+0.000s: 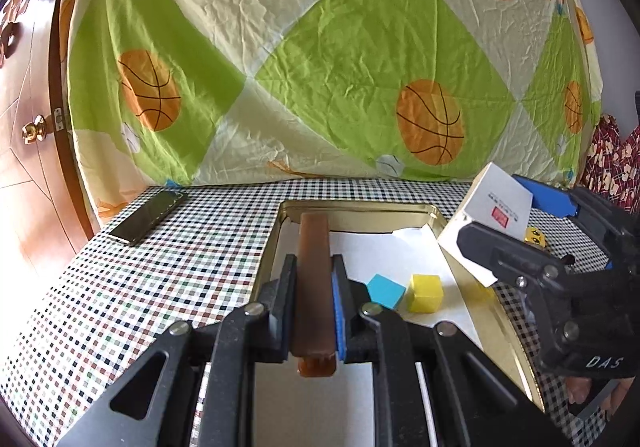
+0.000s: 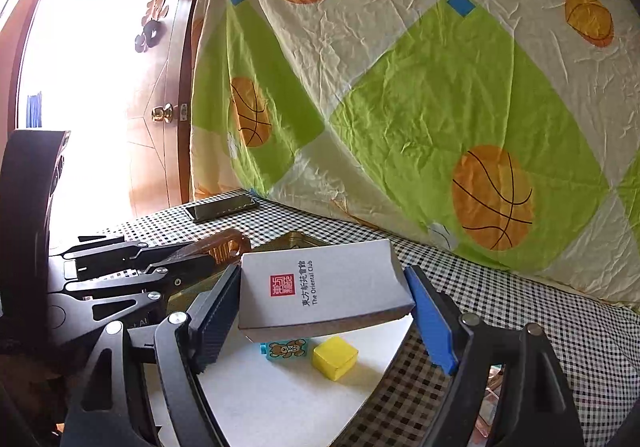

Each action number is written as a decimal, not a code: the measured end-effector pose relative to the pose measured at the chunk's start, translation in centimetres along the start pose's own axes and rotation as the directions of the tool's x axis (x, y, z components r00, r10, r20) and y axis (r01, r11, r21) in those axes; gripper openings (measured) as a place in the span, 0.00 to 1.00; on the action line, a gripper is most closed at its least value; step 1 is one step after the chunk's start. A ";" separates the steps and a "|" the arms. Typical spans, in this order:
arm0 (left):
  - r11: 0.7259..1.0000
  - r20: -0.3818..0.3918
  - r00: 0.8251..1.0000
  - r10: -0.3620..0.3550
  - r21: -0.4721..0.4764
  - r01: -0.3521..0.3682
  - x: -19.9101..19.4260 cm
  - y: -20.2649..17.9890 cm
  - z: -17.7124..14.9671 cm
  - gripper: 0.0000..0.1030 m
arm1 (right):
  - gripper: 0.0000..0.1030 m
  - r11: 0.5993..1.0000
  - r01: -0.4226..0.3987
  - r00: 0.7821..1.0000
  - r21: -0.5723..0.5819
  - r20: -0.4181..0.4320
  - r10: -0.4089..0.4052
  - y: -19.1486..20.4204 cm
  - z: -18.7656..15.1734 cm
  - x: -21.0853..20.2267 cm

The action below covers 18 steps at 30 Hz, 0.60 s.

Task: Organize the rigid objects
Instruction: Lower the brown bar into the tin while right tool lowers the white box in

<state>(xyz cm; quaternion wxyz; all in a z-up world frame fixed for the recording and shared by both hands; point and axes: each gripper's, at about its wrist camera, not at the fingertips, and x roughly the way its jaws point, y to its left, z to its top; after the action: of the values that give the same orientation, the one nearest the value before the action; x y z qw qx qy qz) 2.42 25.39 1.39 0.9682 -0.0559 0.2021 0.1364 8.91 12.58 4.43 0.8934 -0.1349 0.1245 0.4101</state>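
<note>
Checked cloth [image 1: 168,263] covered the surface, on which a gold tin tray [image 1: 434,215] lined with white paper was set. Nearest the lens, the left hand-held gripper [image 1: 314,287] was found pressed tight on a long brown bar [image 1: 314,247], held lengthwise over the tray's left side. Inside the tray, a blue cube [image 1: 385,291] and a yellow cube [image 1: 425,293] were seen just beside each other. The right hand-held gripper [image 2: 326,295] was clamped with widely spread jaws on a white box [image 2: 324,283] bearing a red seal, held tilted above the tray's right edge. A small yellow item [image 1: 535,235] was partly hidden behind that box. Farther off, a phone [image 1: 150,217] was noted lying flat near the surface's left corner. Behind everything, a basketball-print sheet [image 1: 320,47] was hung, with a wooden door [image 1: 24,127] at left.
</note>
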 end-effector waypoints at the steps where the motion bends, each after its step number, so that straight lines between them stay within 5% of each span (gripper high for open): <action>1: 1.000 -0.010 1.000 -0.003 0.000 0.003 0.2 0.1 0.1 0.13 | 0.80 1.000 -0.010 1.000 0.004 -0.016 0.011 -0.1 -0.1 0.4; 18: 0.999 -0.098 0.995 0.018 0.047 -0.014 2.1 0.1 0.3 0.13 | 0.80 0.993 -0.082 0.971 -0.087 -0.229 0.060 2.8 -2.5 3.4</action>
<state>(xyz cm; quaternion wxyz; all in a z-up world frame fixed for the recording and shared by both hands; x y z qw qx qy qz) 4.37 26.07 0.79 0.9569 -0.0386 0.2533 0.1366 8.60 15.82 0.57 0.8507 -0.2189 0.2104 0.4291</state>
